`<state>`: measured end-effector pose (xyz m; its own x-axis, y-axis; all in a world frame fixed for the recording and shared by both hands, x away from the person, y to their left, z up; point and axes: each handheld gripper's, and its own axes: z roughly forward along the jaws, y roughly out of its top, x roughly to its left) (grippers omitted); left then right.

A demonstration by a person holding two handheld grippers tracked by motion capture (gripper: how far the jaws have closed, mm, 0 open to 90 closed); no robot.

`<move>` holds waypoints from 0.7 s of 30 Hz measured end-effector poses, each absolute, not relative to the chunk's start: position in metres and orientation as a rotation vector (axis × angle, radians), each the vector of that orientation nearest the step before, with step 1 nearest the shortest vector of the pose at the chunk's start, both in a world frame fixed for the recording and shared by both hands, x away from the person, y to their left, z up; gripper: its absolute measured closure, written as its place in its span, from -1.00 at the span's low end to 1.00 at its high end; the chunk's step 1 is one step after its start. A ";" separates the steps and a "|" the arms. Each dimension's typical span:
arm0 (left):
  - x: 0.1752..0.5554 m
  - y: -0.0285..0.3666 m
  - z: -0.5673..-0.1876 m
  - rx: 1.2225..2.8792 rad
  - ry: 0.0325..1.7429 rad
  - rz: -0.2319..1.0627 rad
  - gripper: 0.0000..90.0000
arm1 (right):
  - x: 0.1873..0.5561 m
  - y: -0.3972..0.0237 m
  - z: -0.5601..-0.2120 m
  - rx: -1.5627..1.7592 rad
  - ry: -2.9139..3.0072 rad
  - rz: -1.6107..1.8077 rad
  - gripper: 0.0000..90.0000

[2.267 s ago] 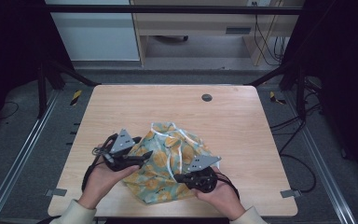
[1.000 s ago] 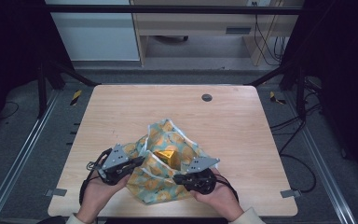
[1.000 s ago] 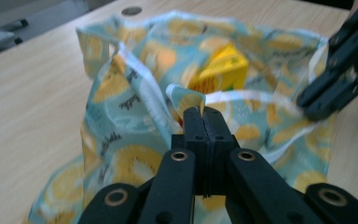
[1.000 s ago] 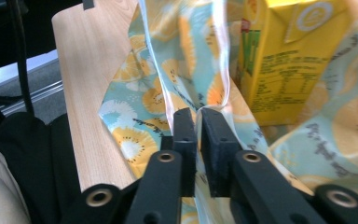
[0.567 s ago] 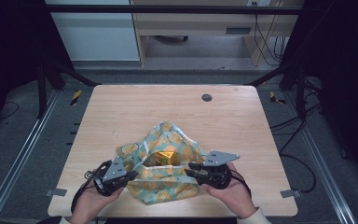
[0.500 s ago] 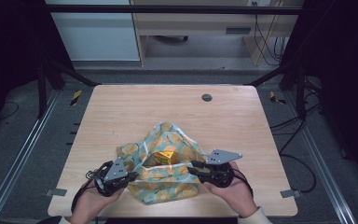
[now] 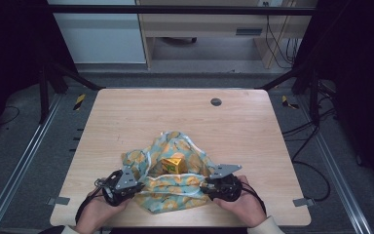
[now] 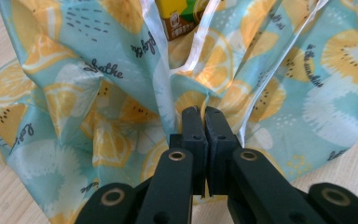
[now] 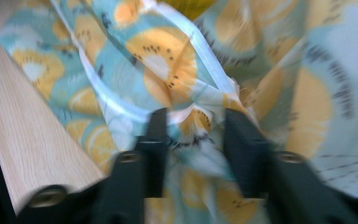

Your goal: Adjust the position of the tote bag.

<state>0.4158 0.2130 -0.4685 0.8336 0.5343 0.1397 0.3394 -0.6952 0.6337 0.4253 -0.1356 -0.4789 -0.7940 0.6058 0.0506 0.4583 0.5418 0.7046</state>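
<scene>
A teal bag (image 7: 175, 181) printed with yellow lemon slices lies near the table's front edge, its mouth pulled wide. A yellow box (image 7: 172, 165) stands inside it. My left gripper (image 7: 135, 187) holds the bag's left rim; in the left gripper view its jaws (image 8: 204, 116) are shut on the fabric (image 8: 98, 70), with the box (image 8: 182, 18) above. My right gripper (image 7: 202, 186) is at the bag's right rim. In the blurred right gripper view its jaws (image 9: 193, 126) have just been opening a little and still clamp a thick fold of fabric (image 9: 168, 46).
The wooden table (image 7: 175, 117) has a dark round grommet (image 7: 216, 102) at its far middle. Both hands rest close to the table's front edge. Metal frame rails (image 7: 24, 161) run along both sides of the table.
The two grippers have moved apart and sunk toward the table, the right one going right. The bag's mouth has stretched wider and flatter between them.
</scene>
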 end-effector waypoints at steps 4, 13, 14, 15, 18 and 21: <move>0.419 0.213 -0.472 2.429 0.643 0.414 0.97 | 0.425 -0.132 -0.485 0.899 2.651 1.054 0.94; 0.421 0.216 -0.477 2.462 0.690 0.407 0.99 | 0.423 -0.123 -0.487 0.865 2.699 1.019 0.97; 0.421 0.216 -0.477 2.459 0.691 0.415 0.99 | 0.423 -0.123 -0.485 0.855 2.687 1.027 0.93; 0.421 0.216 -0.477 2.452 0.693 0.422 0.98 | 0.423 -0.124 -0.482 0.844 2.679 1.039 0.89; 0.421 0.217 -0.475 2.449 0.697 0.433 0.98 | 0.422 -0.126 -0.468 0.809 2.630 1.092 0.66; 0.421 0.218 -0.475 2.446 0.701 0.438 0.98 | 0.423 -0.126 -0.449 0.771 2.583 1.118 0.42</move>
